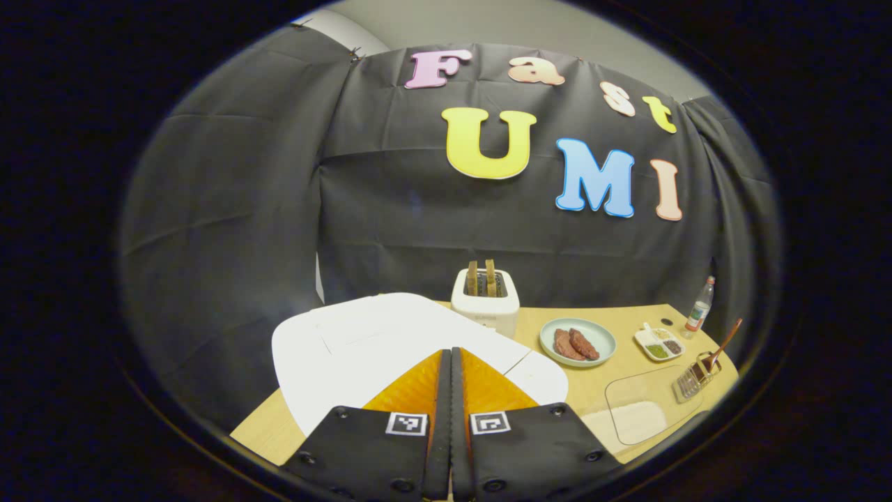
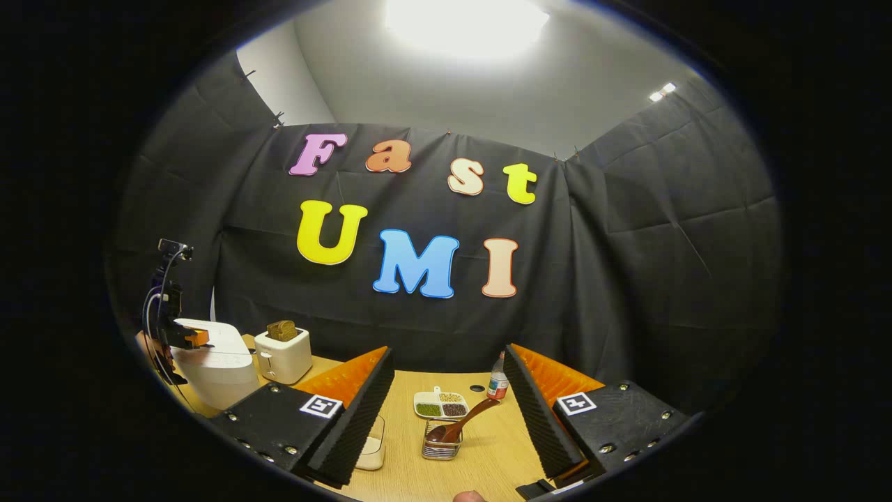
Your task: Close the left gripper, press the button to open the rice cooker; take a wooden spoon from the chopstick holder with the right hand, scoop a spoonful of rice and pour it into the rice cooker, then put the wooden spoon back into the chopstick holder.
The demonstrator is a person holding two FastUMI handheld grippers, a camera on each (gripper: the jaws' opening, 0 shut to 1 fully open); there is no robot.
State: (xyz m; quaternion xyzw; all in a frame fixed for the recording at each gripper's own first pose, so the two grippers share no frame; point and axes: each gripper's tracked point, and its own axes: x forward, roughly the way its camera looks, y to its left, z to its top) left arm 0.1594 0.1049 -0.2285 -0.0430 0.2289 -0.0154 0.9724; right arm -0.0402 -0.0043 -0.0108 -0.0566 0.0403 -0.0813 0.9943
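Black cloth wall, wooden table, bright ceiling light.

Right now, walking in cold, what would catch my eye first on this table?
Probably the big white rice cooker at the near left, lid down, with the shut left gripper over it. Behind it a white toaster holds two bread slices, and the wooden spoon leans in its chopstick holder between the open right gripper's fingers.

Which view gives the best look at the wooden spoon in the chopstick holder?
The right gripper view: the wooden spoon sits close ahead between the open fingers, leaning out of the chopstick holder. In the left gripper view the spoon is small and far off at the table's right edge.
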